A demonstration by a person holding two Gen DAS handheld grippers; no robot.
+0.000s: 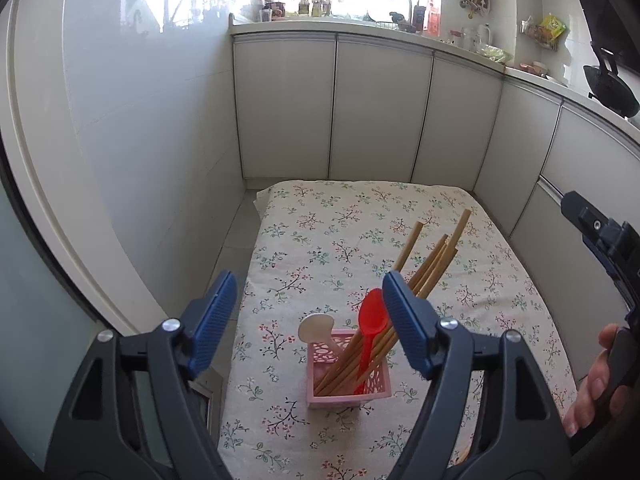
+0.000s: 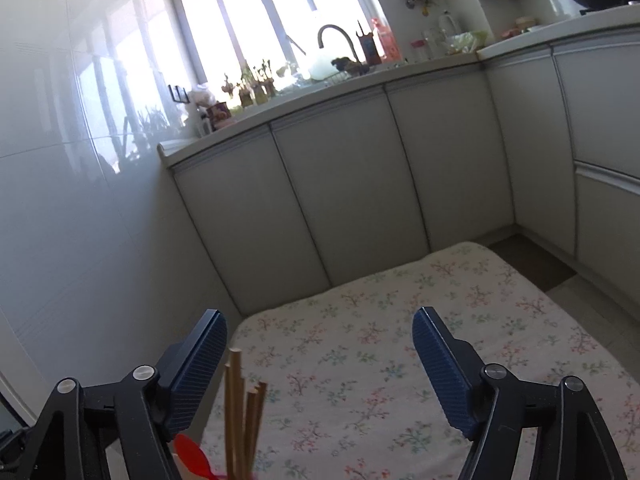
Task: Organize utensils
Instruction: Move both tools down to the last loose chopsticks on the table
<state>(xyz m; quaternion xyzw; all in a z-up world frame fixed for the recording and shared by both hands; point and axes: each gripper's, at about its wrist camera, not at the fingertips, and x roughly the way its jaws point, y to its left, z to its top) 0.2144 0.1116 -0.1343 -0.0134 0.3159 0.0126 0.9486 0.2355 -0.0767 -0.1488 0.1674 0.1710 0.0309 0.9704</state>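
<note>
A pink perforated holder [image 1: 347,376] stands on the floral tablecloth [image 1: 320,240]. It holds several wooden chopsticks [image 1: 426,264] leaning right, a red spoon [image 1: 370,320] and a white spoon [image 1: 316,327]. My left gripper [image 1: 310,292] is open and empty, above and behind the holder. My right gripper [image 2: 320,332] is open and empty, held over the table; the chopstick tops [image 2: 240,408] and red spoon [image 2: 192,456] show at its lower left. The right gripper's body also shows at the right edge of the left wrist view [image 1: 608,240].
White cabinet doors [image 1: 384,108] close off the far and right sides of the table. A counter with a sink tap [image 1: 402,0], bottles and jars runs above them. A glossy wall [image 1: 140,120] stands on the left. A black wok [image 1: 610,84] sits at right.
</note>
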